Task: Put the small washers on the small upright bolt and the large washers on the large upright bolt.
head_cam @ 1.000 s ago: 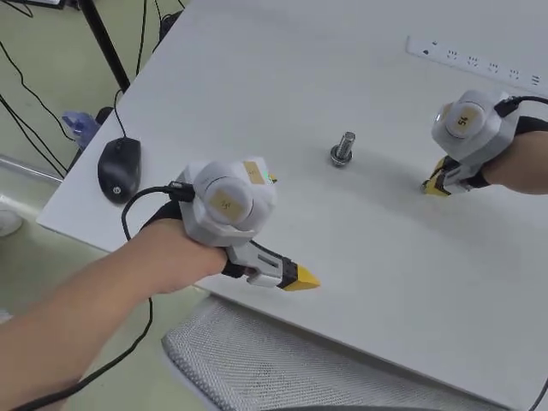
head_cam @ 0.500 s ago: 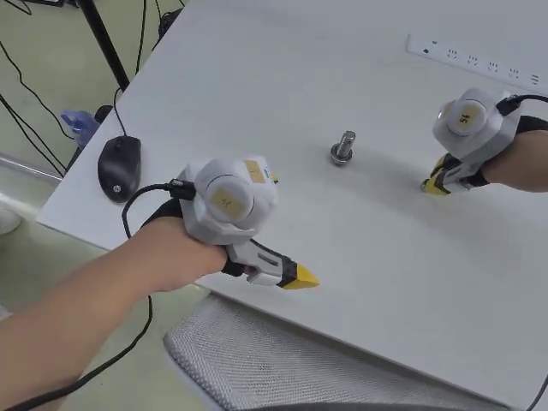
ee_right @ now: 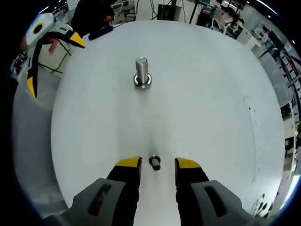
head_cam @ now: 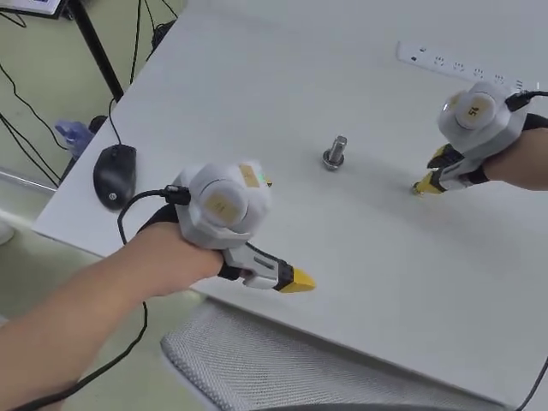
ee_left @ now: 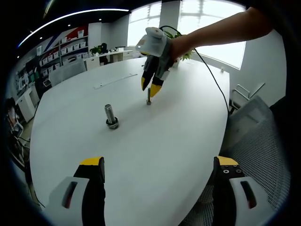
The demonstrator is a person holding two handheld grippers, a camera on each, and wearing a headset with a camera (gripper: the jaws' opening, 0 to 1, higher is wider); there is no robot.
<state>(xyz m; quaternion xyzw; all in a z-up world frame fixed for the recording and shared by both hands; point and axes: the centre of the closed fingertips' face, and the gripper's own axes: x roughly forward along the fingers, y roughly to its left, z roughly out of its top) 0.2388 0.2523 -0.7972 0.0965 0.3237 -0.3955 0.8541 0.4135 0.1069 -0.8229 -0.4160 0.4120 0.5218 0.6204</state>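
White table [head_cam: 257, 86] under large bolt [head_cam: 334, 152], shelves [ee_left: 70, 42] beyond

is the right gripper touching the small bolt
Apart. In the right gripper view the small bolt stands between the open jaws of the right gripper, with bare white table showing on either side of it.

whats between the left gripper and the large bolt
Nothing: in the left gripper view the white table is bare from the left gripper to the large bolt.
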